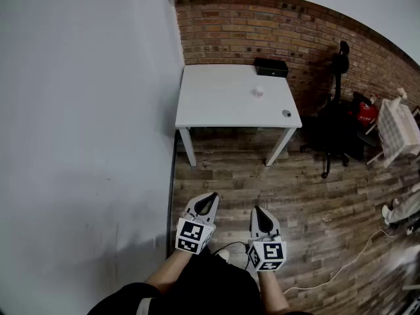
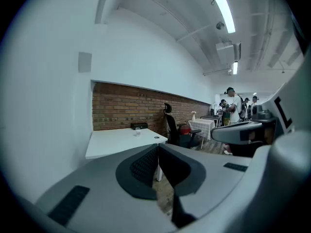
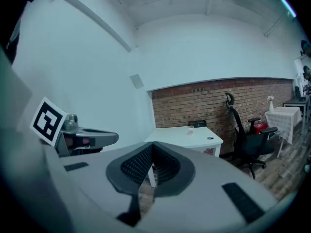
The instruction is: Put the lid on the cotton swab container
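The cotton swab container [image 1: 258,91] is a small clear cup standing on the white table [image 1: 216,104] far ahead. Its small round lid [image 1: 286,113] lies apart from it near the table's right front corner. Both grippers hang low over the floor, well short of the table. My left gripper [image 1: 210,196] and right gripper [image 1: 256,210] are shut with nothing between the jaws. From the left gripper [image 2: 158,147] the container [image 2: 137,133] and lid [image 2: 156,138] look tiny. Past the right gripper [image 3: 152,144] I see the container [image 3: 190,130] and lid [image 3: 210,138].
A black box [image 1: 271,67] sits at the table's back edge against the brick wall. A black office chair [image 1: 331,120] stands right of the table, with a cloth-covered table [image 1: 398,130] farther right. A white wall [image 1: 79,143] runs along the left. Several people [image 2: 233,106] stand far off.
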The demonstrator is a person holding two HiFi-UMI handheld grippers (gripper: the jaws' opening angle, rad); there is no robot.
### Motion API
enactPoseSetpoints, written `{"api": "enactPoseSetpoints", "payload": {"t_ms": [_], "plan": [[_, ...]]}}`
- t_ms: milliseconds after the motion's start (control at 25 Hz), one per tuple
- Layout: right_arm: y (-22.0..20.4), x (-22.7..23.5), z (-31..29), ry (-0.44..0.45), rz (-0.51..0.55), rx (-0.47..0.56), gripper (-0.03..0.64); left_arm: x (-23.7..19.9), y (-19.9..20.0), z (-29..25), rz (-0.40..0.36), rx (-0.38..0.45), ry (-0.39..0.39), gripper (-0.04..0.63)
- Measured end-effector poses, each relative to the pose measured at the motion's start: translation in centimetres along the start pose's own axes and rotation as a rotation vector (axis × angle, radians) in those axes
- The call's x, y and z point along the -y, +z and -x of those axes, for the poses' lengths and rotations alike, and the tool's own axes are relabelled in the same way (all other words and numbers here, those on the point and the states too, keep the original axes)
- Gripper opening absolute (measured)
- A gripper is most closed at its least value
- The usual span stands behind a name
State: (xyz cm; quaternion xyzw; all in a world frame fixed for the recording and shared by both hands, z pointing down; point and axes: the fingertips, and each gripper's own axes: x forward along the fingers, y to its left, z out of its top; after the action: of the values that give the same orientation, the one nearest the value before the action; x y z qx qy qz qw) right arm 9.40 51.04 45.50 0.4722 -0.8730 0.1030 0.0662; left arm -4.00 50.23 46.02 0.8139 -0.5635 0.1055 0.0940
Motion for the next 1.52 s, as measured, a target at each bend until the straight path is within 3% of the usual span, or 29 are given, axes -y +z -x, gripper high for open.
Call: {"api": "enactPoseSetpoints", "payload": {"t_ms": [200,1520], "plan": [[0.3,-0.1,0.1,0.011,-0.034,0.032,0.023,0.1,-0.2,0.1,-0.005,-0.009,-0.006,0.015],[-0.3,1.4,-0.7,0.0,-0.065,0.003,0.023,0.2,-0.2,-1.8,0.0,-0.018,-0.021,0.015]]}}
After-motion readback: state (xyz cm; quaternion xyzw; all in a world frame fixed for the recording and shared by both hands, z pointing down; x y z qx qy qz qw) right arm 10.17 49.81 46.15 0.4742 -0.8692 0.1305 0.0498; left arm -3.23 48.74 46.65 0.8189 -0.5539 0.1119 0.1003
